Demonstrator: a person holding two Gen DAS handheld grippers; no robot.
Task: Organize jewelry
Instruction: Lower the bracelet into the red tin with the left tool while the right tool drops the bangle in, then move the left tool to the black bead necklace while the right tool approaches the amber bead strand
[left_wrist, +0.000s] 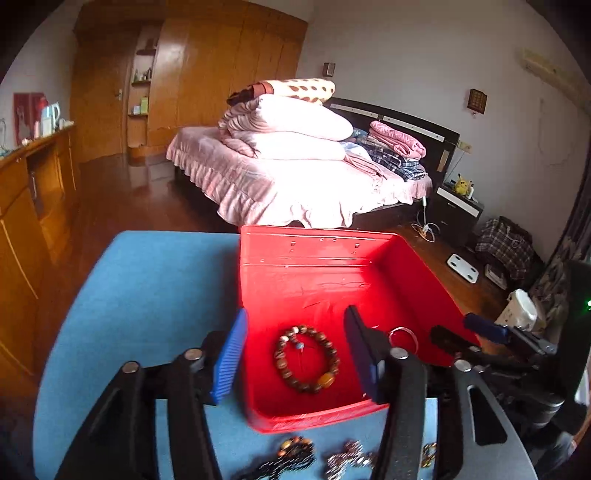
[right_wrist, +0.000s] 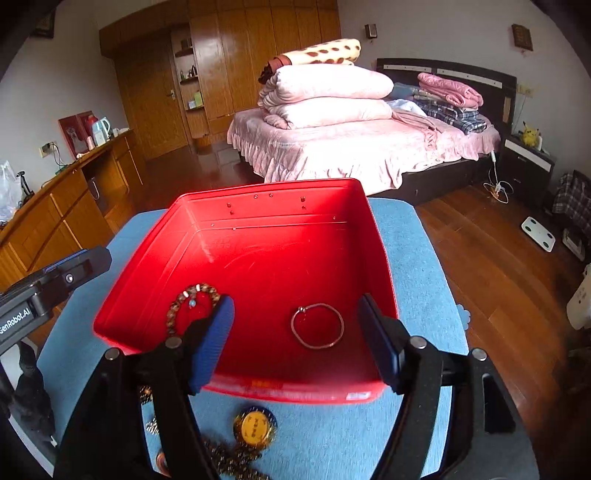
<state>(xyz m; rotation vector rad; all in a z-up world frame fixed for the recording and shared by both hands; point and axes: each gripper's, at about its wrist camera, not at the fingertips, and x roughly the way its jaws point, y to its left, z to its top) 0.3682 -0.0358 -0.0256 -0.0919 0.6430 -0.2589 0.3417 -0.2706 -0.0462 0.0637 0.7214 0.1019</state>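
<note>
Red box (right_wrist: 258, 258), bead bracelet (left_wrist: 306, 358), silver bangle (right_wrist: 317, 325) (both inside)

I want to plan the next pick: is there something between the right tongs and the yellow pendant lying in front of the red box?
Nothing visible blocks it. The right tongs are open and empty above the red box, and the yellow pendant lies on the blue cloth just before the box's near wall, uncovered from above. Only its chain trails beside it.
</note>
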